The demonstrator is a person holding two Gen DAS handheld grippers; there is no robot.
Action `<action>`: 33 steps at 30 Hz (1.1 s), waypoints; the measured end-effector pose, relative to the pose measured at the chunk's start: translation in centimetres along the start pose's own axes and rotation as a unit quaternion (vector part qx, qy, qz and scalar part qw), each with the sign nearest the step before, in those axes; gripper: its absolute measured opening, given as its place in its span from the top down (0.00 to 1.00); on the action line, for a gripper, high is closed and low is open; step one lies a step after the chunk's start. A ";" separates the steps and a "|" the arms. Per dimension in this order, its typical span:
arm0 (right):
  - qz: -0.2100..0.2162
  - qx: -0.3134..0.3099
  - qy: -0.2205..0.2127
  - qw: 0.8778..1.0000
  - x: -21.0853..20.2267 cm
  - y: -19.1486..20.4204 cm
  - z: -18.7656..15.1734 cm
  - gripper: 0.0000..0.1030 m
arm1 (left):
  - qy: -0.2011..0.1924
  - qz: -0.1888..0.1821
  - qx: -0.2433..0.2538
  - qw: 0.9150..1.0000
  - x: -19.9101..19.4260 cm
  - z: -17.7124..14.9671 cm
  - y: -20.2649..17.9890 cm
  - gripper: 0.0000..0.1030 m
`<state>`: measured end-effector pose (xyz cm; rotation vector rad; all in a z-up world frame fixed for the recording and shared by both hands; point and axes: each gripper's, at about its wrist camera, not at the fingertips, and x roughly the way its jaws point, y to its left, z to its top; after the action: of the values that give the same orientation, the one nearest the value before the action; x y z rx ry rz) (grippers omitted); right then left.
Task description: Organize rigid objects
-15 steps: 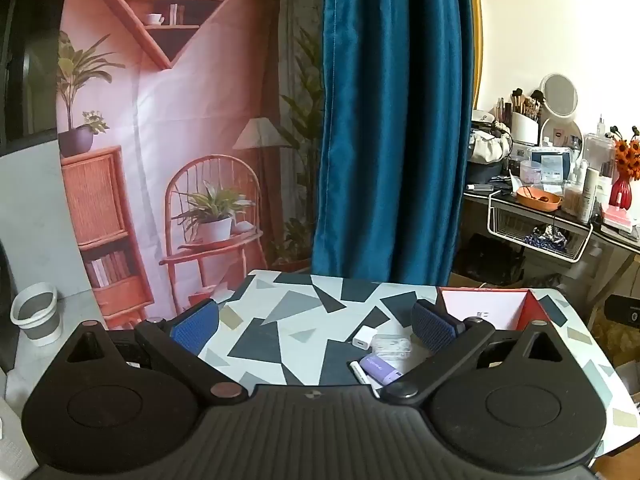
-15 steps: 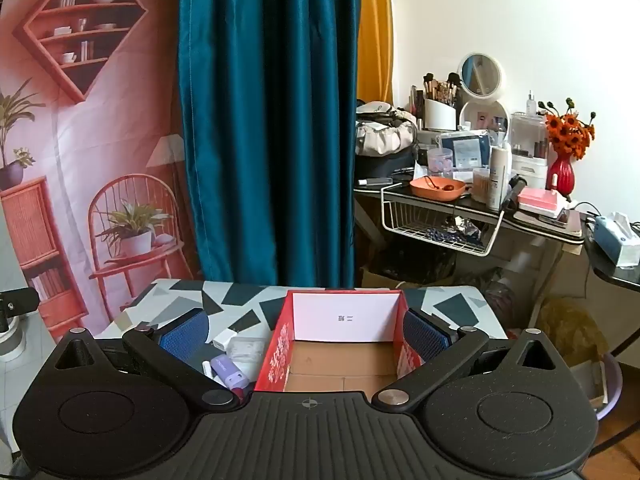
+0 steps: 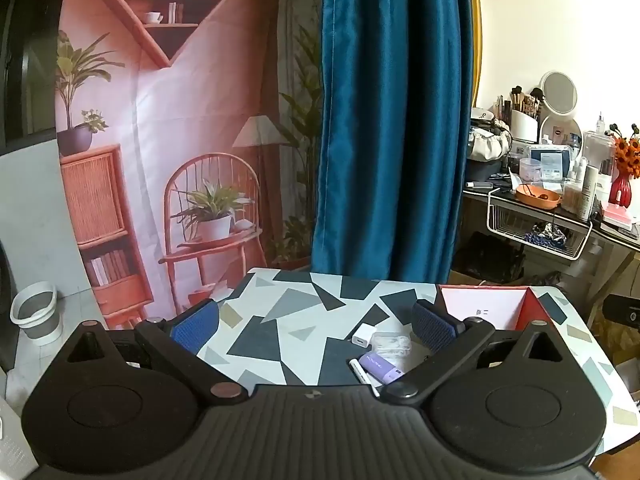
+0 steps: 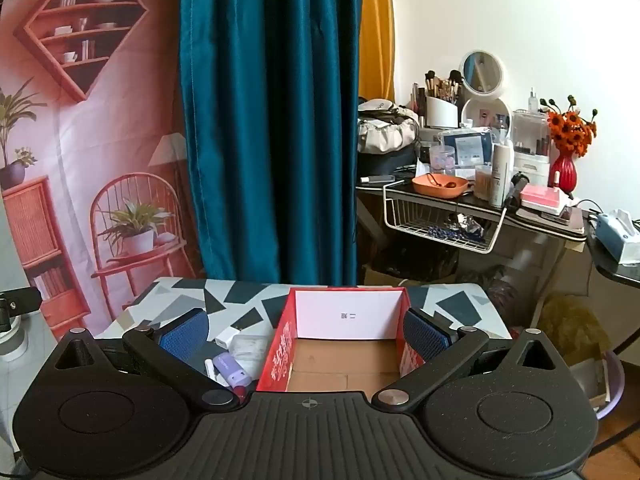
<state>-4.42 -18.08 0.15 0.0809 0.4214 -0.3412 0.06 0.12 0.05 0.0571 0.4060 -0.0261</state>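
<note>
No shift since before; both jaws apart, empty; purple stick [image 3: 379,367] lengthwise toward left gripper [image 3: 316,325].

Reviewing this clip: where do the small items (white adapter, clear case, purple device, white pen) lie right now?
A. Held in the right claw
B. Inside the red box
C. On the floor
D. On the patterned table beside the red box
D: the purple device, white adapter, clear case and white pen lie on the table beside the red box, whose floor is bare.

left tongs [image 3: 314,326]: black body, blue ribbed pads | right tongs [image 4: 306,334]: same, metal pivot screws
</note>
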 end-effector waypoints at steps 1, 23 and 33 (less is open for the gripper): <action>0.000 0.000 0.000 1.000 0.0 0.1 0.0 0.00 | 0.000 0.000 0.001 1.000 -0.1 0.0 -0.1 0.00; 0.001 0.003 0.001 1.000 -0.1 -0.2 0.0 0.00 | -0.001 -0.001 0.003 1.000 0.0 -0.1 -0.1 0.00; 0.001 0.003 0.001 1.000 -0.2 -0.6 -0.2 0.00 | 0.000 0.001 0.005 1.000 0.0 -0.1 -0.2 0.00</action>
<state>-4.88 -18.56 0.01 0.0878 0.4222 -0.3415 0.03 -0.03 -0.09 0.0664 0.4054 -0.0262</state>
